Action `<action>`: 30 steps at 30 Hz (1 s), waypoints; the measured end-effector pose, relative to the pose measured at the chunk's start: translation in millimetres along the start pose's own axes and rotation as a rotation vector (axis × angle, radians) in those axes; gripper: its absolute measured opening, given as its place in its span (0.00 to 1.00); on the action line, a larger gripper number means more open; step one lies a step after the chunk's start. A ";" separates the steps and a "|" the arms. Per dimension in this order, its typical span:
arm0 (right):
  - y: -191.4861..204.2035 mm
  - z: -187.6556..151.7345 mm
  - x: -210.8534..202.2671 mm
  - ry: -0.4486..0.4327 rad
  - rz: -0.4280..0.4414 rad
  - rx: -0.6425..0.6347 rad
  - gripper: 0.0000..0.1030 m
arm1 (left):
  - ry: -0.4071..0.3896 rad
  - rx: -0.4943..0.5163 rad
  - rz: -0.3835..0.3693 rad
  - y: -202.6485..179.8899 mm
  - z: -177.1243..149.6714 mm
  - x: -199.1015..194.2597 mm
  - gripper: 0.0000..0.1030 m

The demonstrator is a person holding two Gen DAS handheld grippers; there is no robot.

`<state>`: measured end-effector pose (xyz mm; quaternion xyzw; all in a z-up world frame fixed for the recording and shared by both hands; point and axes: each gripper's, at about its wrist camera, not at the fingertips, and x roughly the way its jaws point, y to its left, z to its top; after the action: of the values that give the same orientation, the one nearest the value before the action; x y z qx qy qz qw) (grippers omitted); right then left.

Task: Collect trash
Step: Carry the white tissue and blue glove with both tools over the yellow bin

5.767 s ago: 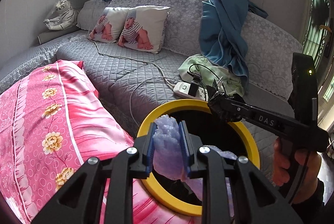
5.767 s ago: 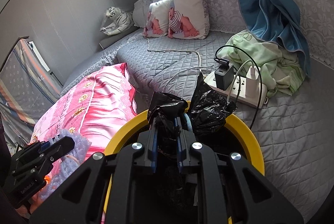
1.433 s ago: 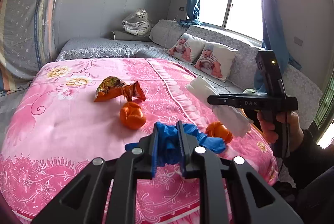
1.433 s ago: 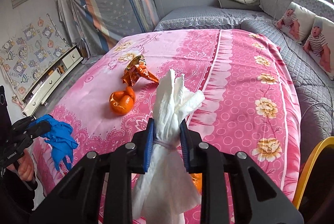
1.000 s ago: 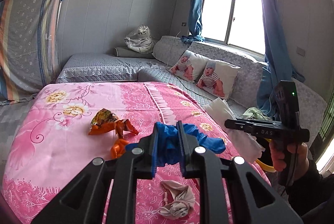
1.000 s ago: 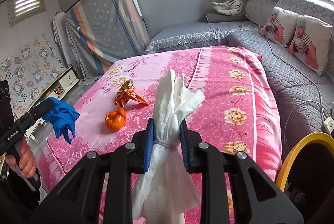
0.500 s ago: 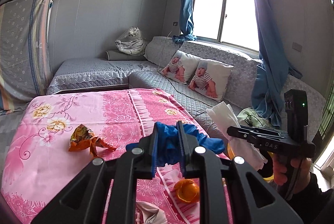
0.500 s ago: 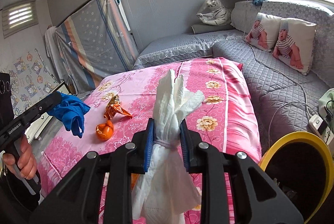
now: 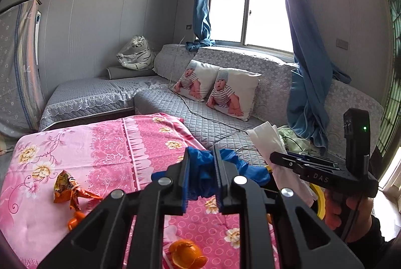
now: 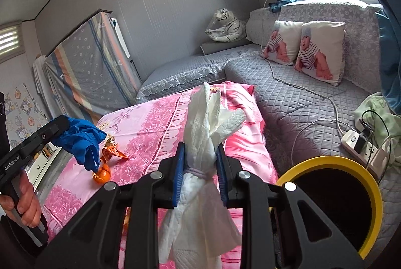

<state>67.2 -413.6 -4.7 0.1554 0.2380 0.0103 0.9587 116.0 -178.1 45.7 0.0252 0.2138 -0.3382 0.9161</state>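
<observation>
Fingers of the left gripper [image 9: 202, 175] pinch a blue glove [image 9: 200, 168]; right gripper [image 10: 200, 168] fingers pinch white tissue [image 10: 208, 128].

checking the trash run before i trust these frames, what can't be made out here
- Yellow bin, right wrist view: the inside is a dark hole, contents unreadable; the left wrist view shows only a sliver of rim behind the right tongs.
- Orange peel, left wrist view: partly covered by the left tongs.
- Blue glove: its middle is pinched out of sight between the pads.
- White tissue, right wrist view: lower end cut off by the frame edge.
</observation>
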 end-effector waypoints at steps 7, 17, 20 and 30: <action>-36.0 -3.2 -13.1 -0.024 -0.065 0.058 0.22 | 0.026 0.030 -0.060 -29.9 6.0 28.3 0.15; -96.0 -11.1 -26.0 -0.045 -0.165 0.152 0.22 | 0.062 0.085 -0.125 -72.2 4.3 67.8 0.14; -111.3 -15.3 -30.2 -0.050 -0.196 0.174 0.22 | 0.068 0.099 -0.136 -84.3 2.9 78.3 0.14; -150.8 -33.1 -35.5 -0.052 -0.313 0.228 0.22 | 0.106 0.103 -0.215 -118.7 -13.2 111.6 0.15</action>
<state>12.2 -550.7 -62.1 0.2243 0.2343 -0.1701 0.9305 112.1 -335.0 -0.2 0.0670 0.2458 -0.4434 0.8594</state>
